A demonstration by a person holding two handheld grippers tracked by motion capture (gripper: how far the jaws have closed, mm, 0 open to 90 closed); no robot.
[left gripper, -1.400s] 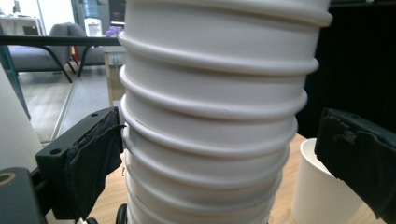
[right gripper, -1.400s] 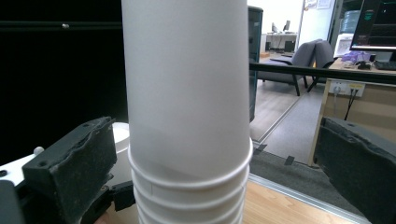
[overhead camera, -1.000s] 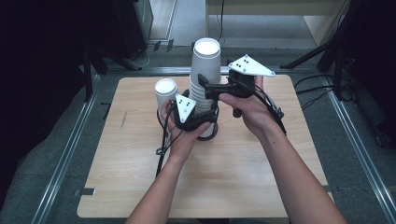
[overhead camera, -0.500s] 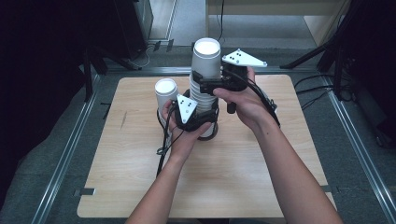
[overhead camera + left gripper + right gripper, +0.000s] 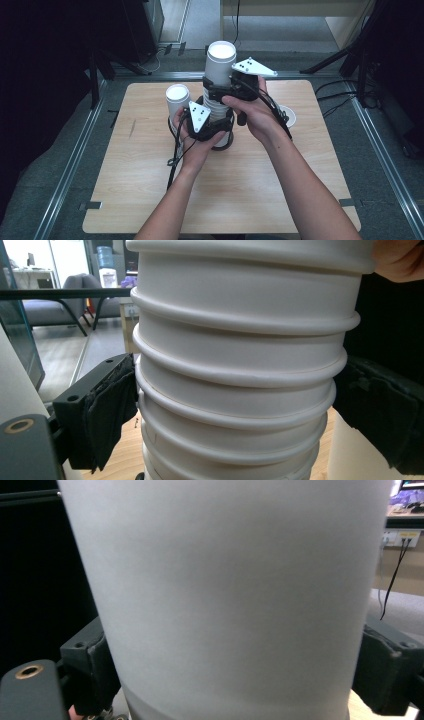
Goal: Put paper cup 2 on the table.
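The top cup (image 5: 220,62) sits nested on the stack of cups (image 5: 216,107) mid-table (image 5: 150,200). Your right claw (image 5: 216,92) has just been closing and now presses its wall; your left claw (image 5: 212,131) clamps the stack's lower rims. Hold the stack down and pull straight up, without crushing.

Cup stack (image 5: 240,390) matt white paper, rolled rims; table (image 5: 250,190) pale wood-grain laminate, smooth.
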